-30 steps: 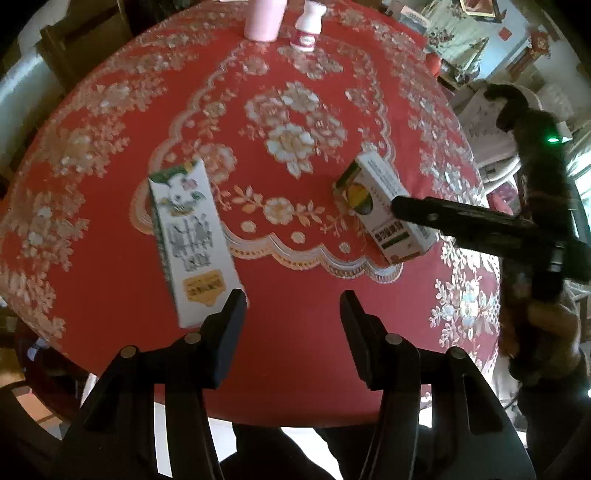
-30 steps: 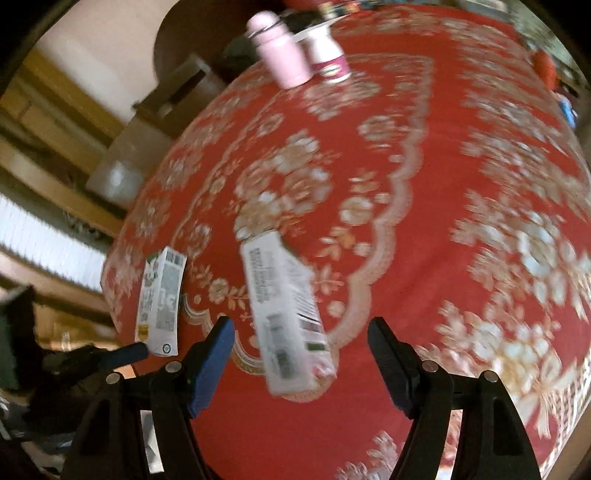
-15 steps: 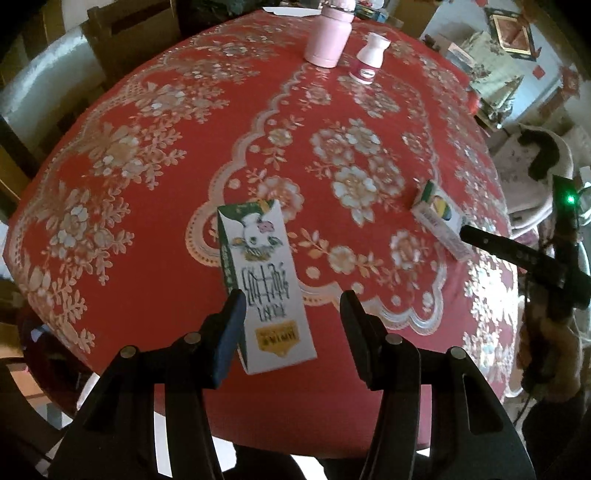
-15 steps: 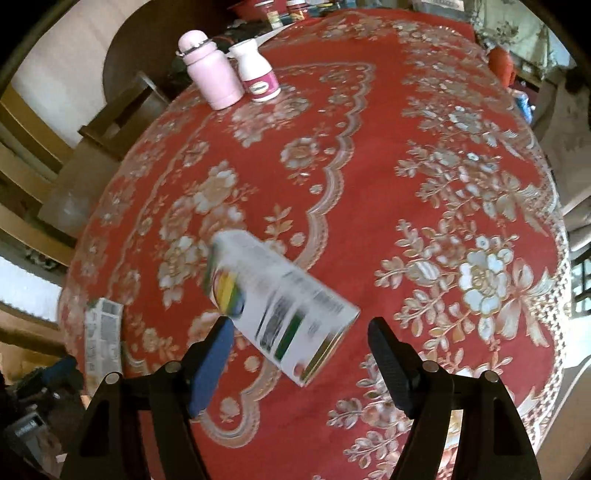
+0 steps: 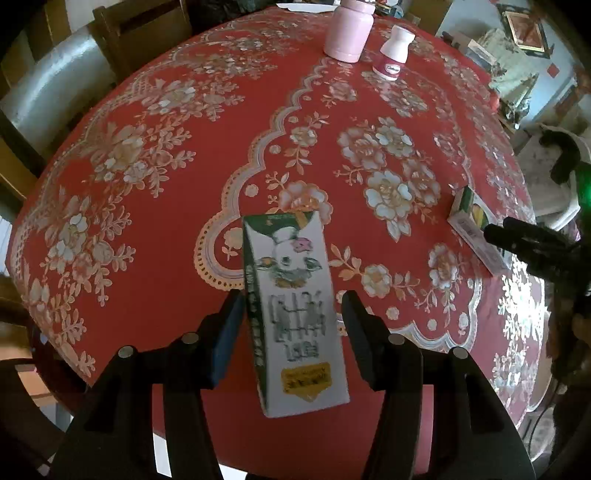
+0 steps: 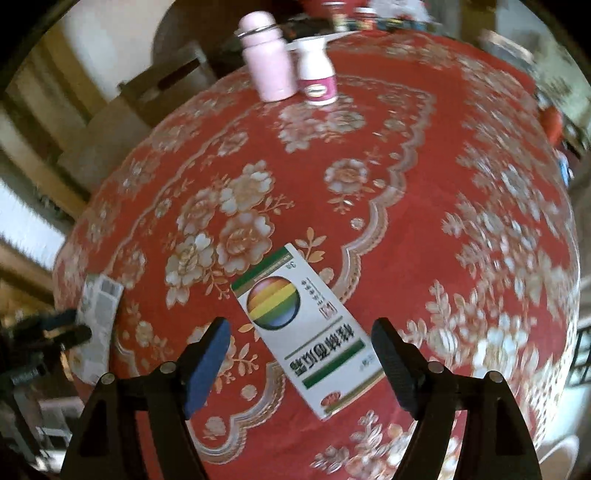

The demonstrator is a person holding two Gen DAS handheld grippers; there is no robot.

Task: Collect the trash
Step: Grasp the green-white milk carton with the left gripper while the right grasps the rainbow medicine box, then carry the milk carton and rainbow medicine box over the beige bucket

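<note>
- Straddling the milk carton (image 5: 295,310) lying on the tabletop (image 5: 155,288), the left tool (image 5: 291,325) stands open, not gripping.
- Right tool (image 6: 299,354), jaws just widening, brackets the medicine box (image 6: 306,332); next, close.

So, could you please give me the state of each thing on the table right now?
Milk carton: lying flat, between open left tongs.
Medicine box: lying flat, between open right tongs.
Pink bottle: upright, capped.
White bottle: upright.
</note>
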